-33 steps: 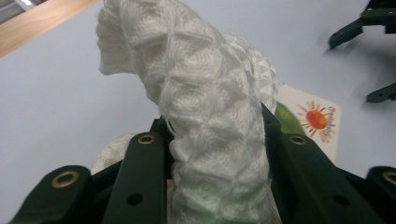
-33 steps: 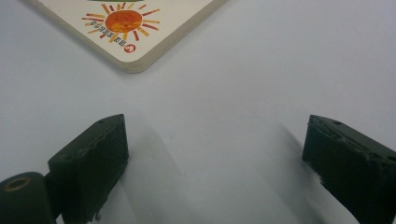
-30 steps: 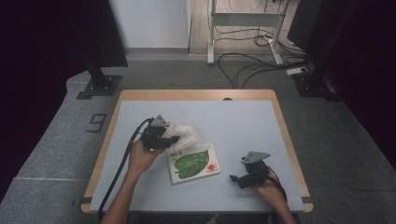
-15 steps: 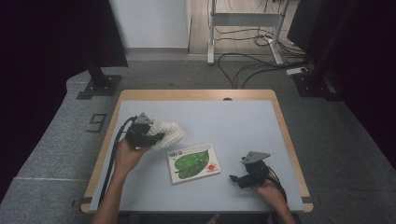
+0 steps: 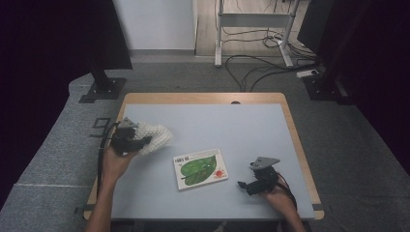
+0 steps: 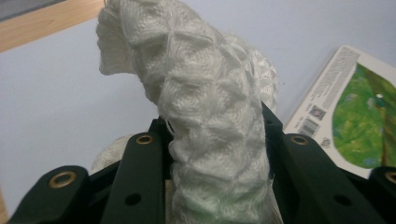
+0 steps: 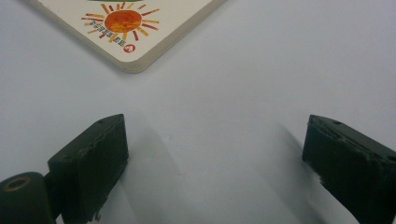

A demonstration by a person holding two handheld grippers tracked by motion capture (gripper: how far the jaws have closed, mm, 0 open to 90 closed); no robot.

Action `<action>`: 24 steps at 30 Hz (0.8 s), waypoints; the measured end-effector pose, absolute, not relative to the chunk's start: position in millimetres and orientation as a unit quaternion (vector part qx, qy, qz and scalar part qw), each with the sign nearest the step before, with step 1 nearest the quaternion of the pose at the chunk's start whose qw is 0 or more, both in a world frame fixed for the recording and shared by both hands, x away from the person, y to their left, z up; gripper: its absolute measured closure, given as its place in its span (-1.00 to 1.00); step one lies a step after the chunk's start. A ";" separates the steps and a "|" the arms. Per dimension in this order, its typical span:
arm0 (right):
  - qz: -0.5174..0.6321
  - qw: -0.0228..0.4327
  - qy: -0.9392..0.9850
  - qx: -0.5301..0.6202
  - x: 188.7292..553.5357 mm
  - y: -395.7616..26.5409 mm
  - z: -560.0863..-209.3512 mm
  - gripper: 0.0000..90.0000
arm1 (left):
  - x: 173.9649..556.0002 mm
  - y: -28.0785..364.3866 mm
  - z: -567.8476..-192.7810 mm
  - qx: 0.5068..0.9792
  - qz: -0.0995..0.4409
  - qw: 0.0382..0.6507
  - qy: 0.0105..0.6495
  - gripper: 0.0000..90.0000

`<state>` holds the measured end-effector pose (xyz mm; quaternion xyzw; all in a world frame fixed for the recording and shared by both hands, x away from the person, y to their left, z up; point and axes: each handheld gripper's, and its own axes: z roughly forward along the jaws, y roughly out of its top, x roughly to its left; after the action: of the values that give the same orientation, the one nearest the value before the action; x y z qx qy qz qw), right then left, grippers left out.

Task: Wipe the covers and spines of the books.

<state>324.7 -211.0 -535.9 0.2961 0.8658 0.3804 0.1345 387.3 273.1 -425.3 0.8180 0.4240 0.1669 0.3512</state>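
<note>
Left gripper (image 5: 138, 143) jaws clamp one white knit cloth (image 6: 210, 116); right gripper (image 7: 215, 163) jaws wide, empty; one book (image 5: 200, 168).

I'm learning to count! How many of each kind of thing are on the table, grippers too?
Cloths: 1, a white knitted cloth held in the left gripper
Books: 1, a book with a green leaf cover
Grippers: 2, the left gripper and the right gripper
Total: 4

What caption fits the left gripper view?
Left gripper shut on a white knitted cloth above the blue table, picture book at right.
</note>
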 end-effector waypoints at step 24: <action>0.381 0.136 0.865 0.296 324.5 -210.8 -536.0 -0.86 | 398.1 284.2 -493.2 0.824 0.132 0.309 0.457 0.31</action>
<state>324.5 -210.8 -536.0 0.2964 0.8652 0.3807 0.1362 398.1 284.2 -493.2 0.8235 0.4571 0.1318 0.3091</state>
